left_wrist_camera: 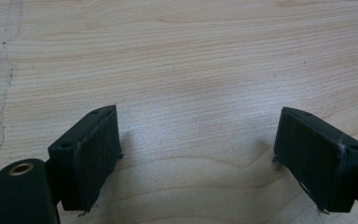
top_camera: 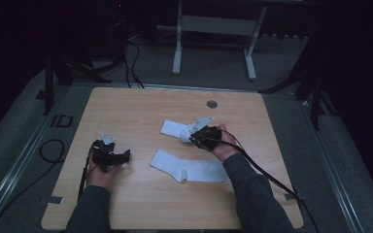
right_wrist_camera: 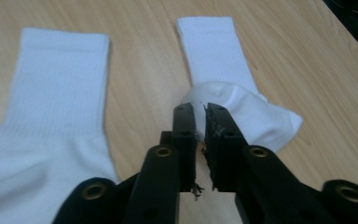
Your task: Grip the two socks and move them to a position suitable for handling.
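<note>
The right gripper [right_wrist_camera: 200, 108], jaws nearly pressed together, seems to pinch the far sock [right_wrist_camera: 242, 109] at the table's [top_camera: 126, 102] one o'clock. Lift gently, keeping the fabric caught. The left gripper [left_wrist_camera: 198, 140] waits spread at eight o'clock.

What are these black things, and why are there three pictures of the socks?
A person at a wooden table holds black tongs in each hand. One picture looks down from above; the other two come from little cameras riding on the tongs. Two white socks lie on the table: a flat sock and a folded sock. The left tongs are open over bare wood, holding nothing. The right tongs are almost shut at the folded sock's bump; whether they pinch it, I cannot tell.
</note>
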`<state>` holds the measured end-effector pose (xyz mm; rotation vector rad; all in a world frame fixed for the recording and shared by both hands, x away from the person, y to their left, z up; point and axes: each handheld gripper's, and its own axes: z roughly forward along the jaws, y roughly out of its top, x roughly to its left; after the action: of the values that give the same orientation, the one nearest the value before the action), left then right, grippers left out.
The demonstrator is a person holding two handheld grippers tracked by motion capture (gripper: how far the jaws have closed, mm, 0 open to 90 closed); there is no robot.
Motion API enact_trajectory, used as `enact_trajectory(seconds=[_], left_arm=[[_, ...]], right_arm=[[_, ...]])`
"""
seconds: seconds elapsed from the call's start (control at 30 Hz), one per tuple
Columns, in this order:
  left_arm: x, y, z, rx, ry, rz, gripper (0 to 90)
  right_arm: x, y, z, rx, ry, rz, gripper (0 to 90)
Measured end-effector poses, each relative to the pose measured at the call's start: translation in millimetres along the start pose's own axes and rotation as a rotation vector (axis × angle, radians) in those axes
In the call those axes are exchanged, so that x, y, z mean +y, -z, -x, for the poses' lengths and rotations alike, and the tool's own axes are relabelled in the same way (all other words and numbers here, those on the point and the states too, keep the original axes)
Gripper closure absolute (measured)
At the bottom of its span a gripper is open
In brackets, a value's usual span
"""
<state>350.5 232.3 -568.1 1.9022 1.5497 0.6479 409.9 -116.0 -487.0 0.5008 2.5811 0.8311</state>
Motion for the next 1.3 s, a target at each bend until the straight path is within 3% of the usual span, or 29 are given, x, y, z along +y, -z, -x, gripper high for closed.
enact_trajectory(seconds=[0.03, 0.27, 0.4, 0.5, 0.63, 0.83, 1.07, 1.3], left_arm=[[0.0, 0.0, 0.0, 0.000, 0.000, 0.000, 14.4], [0.0, 0.2, 0.0, 0.000, -0.001, -0.002, 14.5], [0.0, 0.1, 0.0, 0.000, 0.000, -0.002, 14.5], [0.0, 0.1, 0.0, 0.000, 0.000, -0.002, 14.5], [0.0, 0.2, -0.1, 0.000, -0.001, -0.003, 14.5], [0.0, 0.2, -0.1, 0.000, -0.001, -0.002, 14.5], [0.0, 0.1, 0.0, 0.000, 0.000, -0.002, 14.5], [0.0, 0.1, -0.1, 0.000, -0.002, -0.002, 14.5]], right_arm=[[3.2, -7.5, 0.9, -0.012, 0.000, -0.008, 74.9], [9.7, -30.3, 3.3, -0.009, -0.026, -0.023, 67.2], [11.2, -44.1, 4.7, -0.017, -0.027, -0.075, 59.9], [13.4, -51.5, 4.6, -0.010, -0.034, -0.084, 58.5], [9.9, -62.1, 6.5, -0.008, -0.047, -0.116, 59.4], [4.4, -72.0, 0.9, 0.049, -0.044, -0.155, 75.8], [6.9, -64.1, -9.2, 0.096, -0.037, -0.134, 85.3], [17.2, -29.2, -5.9, 0.094, -0.094, -0.029, 85.0]])
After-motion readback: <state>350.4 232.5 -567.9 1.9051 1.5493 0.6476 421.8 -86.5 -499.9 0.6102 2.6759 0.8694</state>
